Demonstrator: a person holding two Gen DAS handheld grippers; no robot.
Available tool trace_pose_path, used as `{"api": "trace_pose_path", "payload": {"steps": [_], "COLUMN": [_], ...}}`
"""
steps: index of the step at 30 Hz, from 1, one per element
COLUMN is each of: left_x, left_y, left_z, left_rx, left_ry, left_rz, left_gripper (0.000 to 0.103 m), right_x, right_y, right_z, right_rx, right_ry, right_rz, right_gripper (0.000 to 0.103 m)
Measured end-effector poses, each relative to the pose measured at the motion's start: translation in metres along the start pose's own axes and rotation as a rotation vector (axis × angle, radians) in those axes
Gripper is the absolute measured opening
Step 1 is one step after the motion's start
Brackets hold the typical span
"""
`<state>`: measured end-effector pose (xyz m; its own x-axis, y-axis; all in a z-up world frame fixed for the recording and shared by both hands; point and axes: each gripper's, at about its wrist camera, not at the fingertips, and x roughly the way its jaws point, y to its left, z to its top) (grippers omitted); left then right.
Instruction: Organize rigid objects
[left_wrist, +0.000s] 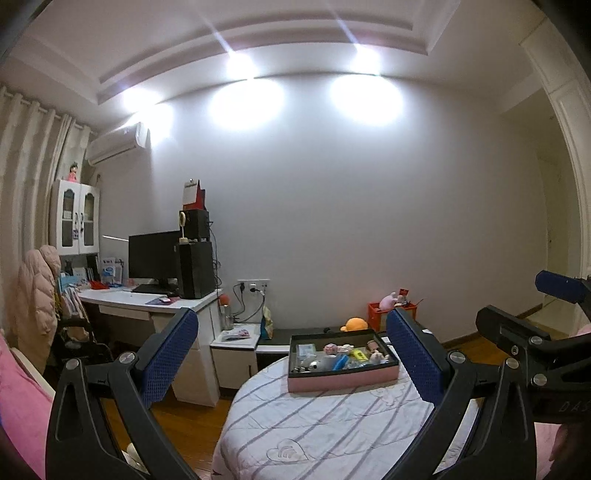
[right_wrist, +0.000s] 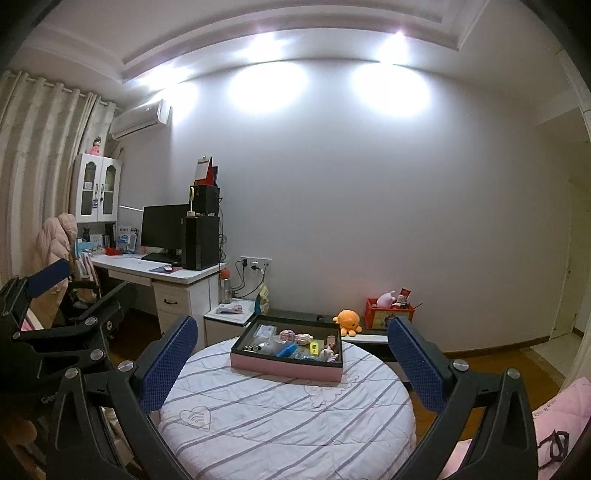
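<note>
Both grippers hang wide open and empty, the left gripper (left_wrist: 291, 354) and right gripper (right_wrist: 291, 354) well short of the pink tray (right_wrist: 286, 367). It sits at the far edge of the round striped bed (right_wrist: 280, 417), crowded with small trinkets. Best approach slowly from above and single out one piece.
</note>
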<state>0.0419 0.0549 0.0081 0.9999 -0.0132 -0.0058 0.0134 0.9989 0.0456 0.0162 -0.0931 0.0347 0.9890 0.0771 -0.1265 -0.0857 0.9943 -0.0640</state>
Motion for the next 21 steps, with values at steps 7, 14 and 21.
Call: {"api": "trace_pose_path", "payload": {"steps": [7, 14, 21], "left_x": [-0.01, -0.011, -0.014], "left_y": [0.0, -0.001, -0.001], "left_z": [0.005, 0.005, 0.004], "left_rx": [0.014, 0.015, 0.02], "left_ry": [-0.026, -0.02, -0.021], "left_rz": [0.002, 0.003, 0.008], "left_gripper": [0.103, 0.103, 0.103], "right_x": [-0.015, -0.016, -0.019], "right_y": [0.004, 0.007, 0.006], "right_z": [0.004, 0.003, 0.001], "right_rx": [0.004, 0.0, 0.003], "right_ry": [-0.023, -0.021, -0.02], "right_rz": [-0.004, -0.011, -0.011], "right_gripper": [0.103, 0.103, 0.103]}}
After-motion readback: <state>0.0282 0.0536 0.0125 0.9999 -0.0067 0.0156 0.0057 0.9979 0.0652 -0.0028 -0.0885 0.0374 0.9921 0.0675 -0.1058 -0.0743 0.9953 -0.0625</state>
